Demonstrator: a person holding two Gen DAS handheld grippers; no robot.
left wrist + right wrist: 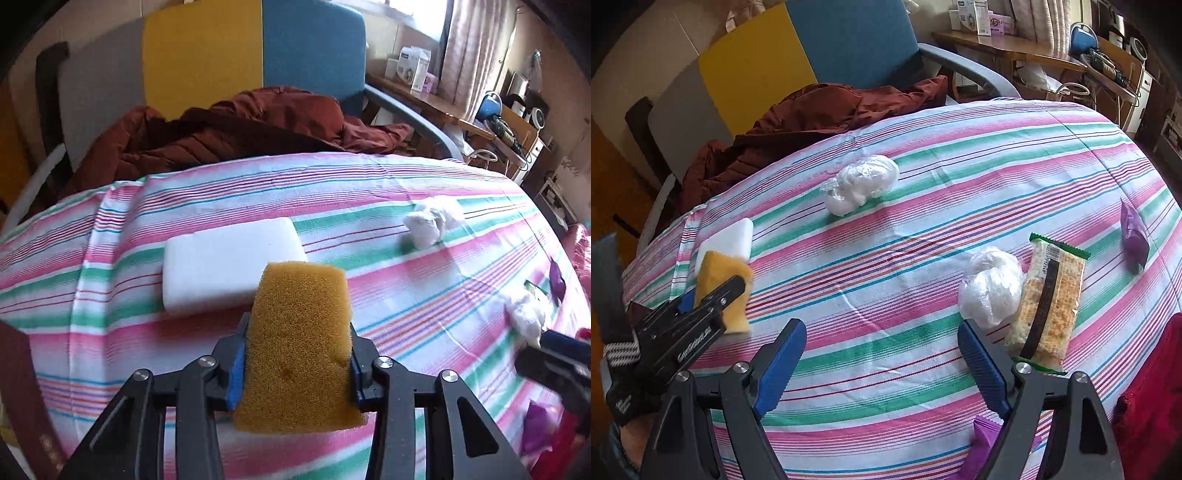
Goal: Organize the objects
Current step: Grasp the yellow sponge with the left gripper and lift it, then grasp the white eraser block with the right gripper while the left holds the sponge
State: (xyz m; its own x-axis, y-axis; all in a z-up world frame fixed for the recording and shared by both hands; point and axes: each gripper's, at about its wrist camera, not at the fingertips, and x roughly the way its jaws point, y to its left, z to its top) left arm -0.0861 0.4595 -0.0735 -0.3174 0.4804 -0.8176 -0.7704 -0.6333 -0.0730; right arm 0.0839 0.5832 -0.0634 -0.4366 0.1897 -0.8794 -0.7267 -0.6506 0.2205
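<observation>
Striped cloth (369,206) in pink, green and white is covering the soft, rounded surface where everything is lying, with a rust-red quilted jacket (229,129) heaped at its far edge against yellow and blue panels.

At the left gripper (295,354), the blue ribbed pads are pressing into both sides of a yellow sponge (299,325), which is bulging slightly beyond them. It is a coarse, open-celled, springy block, and its far end is hanging over the near edge of a white foam block (229,258), which is smooth, rounded at the corners and lying flat. Doing this step well probably means squeezing only enough to keep the sponge from slipping, carrying it level, and lowering it squarely beside or onto the white block before letting go, since foam rebounds and can tip.

Further out, the right gripper (882,354) is hovering with its jaws wide and nothing between them. Just beyond it are lying a crinkly wad of clear plastic (991,291), touching a long cracker packet (1049,299) in glossy wrap. Another plastic wad (860,184) is sitting well apart, and a small purple sachet (1134,232) is lying near the right edge.
</observation>
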